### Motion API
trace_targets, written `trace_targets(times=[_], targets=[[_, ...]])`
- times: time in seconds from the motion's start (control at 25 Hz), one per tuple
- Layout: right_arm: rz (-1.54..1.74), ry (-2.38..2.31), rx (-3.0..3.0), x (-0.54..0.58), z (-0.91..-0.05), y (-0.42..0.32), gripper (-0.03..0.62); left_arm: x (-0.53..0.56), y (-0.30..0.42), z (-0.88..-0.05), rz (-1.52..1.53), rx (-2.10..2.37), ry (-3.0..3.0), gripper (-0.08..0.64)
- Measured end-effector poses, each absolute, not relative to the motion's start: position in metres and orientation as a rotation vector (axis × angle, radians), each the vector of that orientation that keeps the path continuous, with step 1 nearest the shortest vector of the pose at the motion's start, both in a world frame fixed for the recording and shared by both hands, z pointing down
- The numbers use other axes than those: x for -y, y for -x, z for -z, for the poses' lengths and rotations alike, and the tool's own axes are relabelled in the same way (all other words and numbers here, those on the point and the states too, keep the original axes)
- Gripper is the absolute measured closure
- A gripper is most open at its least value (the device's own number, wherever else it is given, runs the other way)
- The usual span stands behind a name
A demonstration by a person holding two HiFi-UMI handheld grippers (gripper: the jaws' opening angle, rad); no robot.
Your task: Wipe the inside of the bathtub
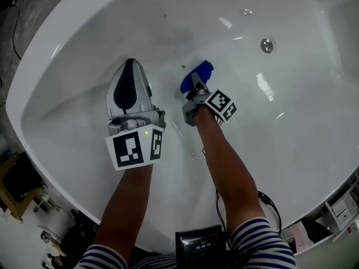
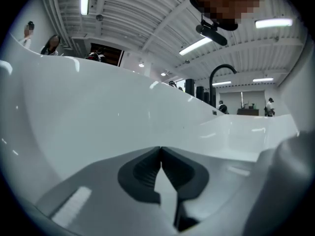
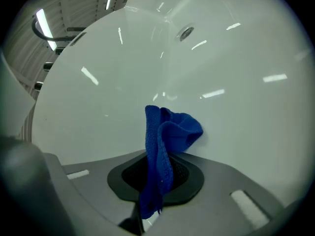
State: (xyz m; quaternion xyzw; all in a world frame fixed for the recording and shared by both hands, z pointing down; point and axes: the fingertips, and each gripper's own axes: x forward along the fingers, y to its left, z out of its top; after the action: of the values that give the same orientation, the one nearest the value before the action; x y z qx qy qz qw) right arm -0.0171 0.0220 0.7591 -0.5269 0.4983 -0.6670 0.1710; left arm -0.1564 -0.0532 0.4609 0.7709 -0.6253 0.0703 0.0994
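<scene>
**Blue cloth (image 3: 165, 141) clamped in right gripper (image 1: 194, 84), low in the tub (image 1: 112, 15)**

1. Right gripper. Your right gripper is closed on the cloth. In the right gripper view the cloth runs up between the two dark pads, one loose end hanging below them and a bunched fold standing above. That fold touches the white tub surface just past the jaw tips. In the head view the gripper points away from you, and the cloth shows as a blue bundle at its tip.

2. Left gripper (image 1: 131, 66). Your left gripper is closed and holds nothing. The left gripper view shows the jaw tips meeting, with only a narrow gap lower down and white tub wall beyond. In the head view it sits just left of the right gripper, apart from the cloth. Whether its tip touches the tub cannot be told.

3. Tub. The tub is white and glossy, with light streaks on its surface. The drain (image 1: 267, 45) lies well to the right of the cloth and further from you. A small green speck (image 1: 183, 66) sits on the tub surface just beside the cloth, on its left.

4. Operator. Both your forearms reach down over the near rim into the tub. Striped sleeves (image 1: 263, 242) show at the bottom of the head view.
</scene>
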Motion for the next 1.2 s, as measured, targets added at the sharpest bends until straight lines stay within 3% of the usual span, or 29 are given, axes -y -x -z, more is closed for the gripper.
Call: trace_targets(times=[0.76, 1.2], targets=[[1.801, 1.413, -1.403, 0.041, -0.780, 0.048, 0.549, 0.067, 0.159, -0.498, -0.238, 1.843, -2.241, 0.558], [1.800, 1.320, -1.359, 0.055, -0.754, 0.056, 0.549, 0.068, 0.149, -0.478, -0.205, 1.832, -2.284, 0.558]])
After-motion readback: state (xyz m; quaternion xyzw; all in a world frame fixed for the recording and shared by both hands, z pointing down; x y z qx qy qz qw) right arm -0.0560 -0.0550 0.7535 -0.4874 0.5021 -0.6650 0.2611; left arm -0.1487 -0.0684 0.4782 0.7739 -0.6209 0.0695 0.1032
